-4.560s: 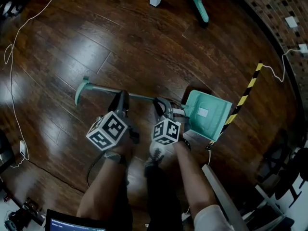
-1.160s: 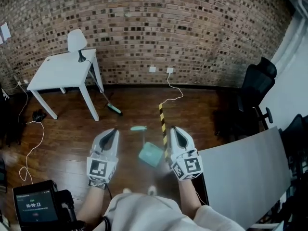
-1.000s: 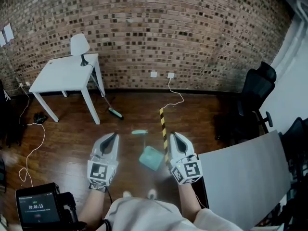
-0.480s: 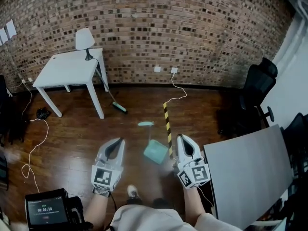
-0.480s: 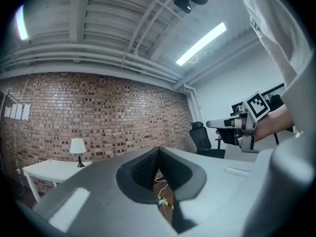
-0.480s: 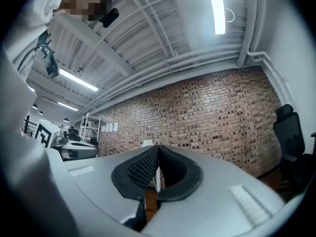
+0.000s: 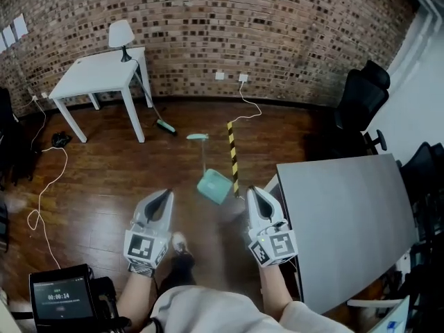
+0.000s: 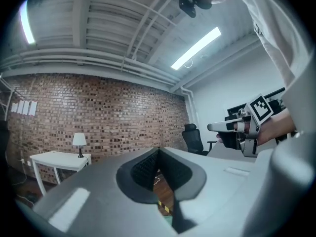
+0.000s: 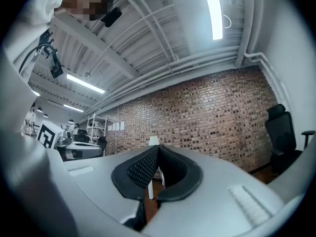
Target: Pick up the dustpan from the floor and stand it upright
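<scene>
The teal dustpan (image 7: pixel 214 185) stands upright on the wooden floor, its long handle rising to a teal grip (image 7: pixel 197 137). My left gripper (image 7: pixel 161 200) is held level to the left of it and nearer to me, shut and empty. My right gripper (image 7: pixel 255 198) is level to the right of the pan, shut and empty too. Neither touches the dustpan. In the left gripper view the jaws (image 8: pixel 158 154) meet with nothing between them, and the right gripper (image 8: pixel 237 127) shows at the right. The right gripper view shows its jaws (image 9: pixel 158 152) closed.
A grey tabletop (image 7: pixel 347 214) lies close on my right. A yellow-black striped strip (image 7: pixel 232 155) runs on the floor beside the pan. A white table (image 7: pixel 97 71) with a lamp (image 7: pixel 121 37) stands by the brick wall, a teal broom (image 7: pixel 165 125) next to it. Black office chairs (image 7: pixel 361 96) are far right.
The person has stepped back from the dustpan; both grippers drew away from it together, still shut. The grey tabletop now fills more of the right side. The dustpan stays upright where it was.
</scene>
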`<control>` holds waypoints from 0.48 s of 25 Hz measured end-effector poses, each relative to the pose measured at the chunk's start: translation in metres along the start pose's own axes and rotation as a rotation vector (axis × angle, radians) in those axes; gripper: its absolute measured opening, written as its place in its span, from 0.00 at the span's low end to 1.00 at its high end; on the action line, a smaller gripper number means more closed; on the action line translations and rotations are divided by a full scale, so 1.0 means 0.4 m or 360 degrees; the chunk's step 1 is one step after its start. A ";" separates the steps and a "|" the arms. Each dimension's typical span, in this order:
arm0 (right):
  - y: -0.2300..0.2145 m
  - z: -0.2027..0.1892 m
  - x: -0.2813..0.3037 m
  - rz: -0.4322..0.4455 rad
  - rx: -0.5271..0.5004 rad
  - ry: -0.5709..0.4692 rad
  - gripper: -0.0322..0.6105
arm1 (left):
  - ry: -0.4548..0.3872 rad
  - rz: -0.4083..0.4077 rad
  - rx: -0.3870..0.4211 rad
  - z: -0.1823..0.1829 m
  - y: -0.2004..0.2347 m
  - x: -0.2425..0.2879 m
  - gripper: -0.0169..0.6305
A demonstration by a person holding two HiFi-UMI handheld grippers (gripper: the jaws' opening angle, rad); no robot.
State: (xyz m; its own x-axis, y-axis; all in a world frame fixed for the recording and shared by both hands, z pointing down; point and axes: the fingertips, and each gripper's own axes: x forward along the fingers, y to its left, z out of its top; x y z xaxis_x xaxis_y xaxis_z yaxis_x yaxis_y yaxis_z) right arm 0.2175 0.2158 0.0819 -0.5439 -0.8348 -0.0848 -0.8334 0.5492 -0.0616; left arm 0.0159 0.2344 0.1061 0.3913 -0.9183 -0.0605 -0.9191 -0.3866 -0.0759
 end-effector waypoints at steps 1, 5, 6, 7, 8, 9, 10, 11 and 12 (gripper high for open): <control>0.006 -0.005 -0.051 0.0005 0.0006 0.0004 0.07 | 0.0004 0.0002 0.0000 -0.004 -0.041 -0.037 0.03; 0.041 -0.026 -0.241 0.0017 0.0011 0.0075 0.07 | 0.0076 0.0008 -0.0040 -0.024 -0.185 -0.185 0.03; 0.052 -0.025 -0.282 0.0011 0.0014 0.0093 0.07 | 0.0088 0.0007 -0.0050 -0.021 -0.211 -0.220 0.03; 0.064 -0.020 -0.318 0.0003 0.0013 0.0106 0.07 | 0.0095 0.0005 -0.0049 -0.013 -0.232 -0.251 0.03; 0.074 -0.011 -0.347 -0.0005 0.0009 0.0114 0.07 | 0.0097 0.0007 -0.0041 -0.001 -0.247 -0.277 0.03; 0.082 0.001 -0.369 -0.0015 0.0005 0.0113 0.07 | 0.0094 0.0013 -0.0030 0.013 -0.256 -0.298 0.03; 0.086 0.013 -0.386 -0.0027 0.0006 0.0108 0.07 | 0.0092 0.0018 -0.0014 0.027 -0.260 -0.315 0.03; 0.090 0.023 -0.402 -0.0041 0.0014 0.0101 0.07 | 0.0093 0.0019 0.0005 0.039 -0.265 -0.332 0.03; 0.093 0.030 -0.419 -0.0055 0.0026 0.0097 0.07 | 0.0095 0.0013 0.0025 0.050 -0.270 -0.349 0.03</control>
State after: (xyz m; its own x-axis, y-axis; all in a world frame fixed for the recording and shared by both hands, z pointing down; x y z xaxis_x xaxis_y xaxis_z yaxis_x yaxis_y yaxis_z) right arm 0.2786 0.3766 0.0817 -0.5204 -0.8537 -0.0216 -0.8503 0.5203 -0.0795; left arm 0.0614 0.4059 0.1029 0.3797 -0.9251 -0.0020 -0.9213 -0.3779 -0.0912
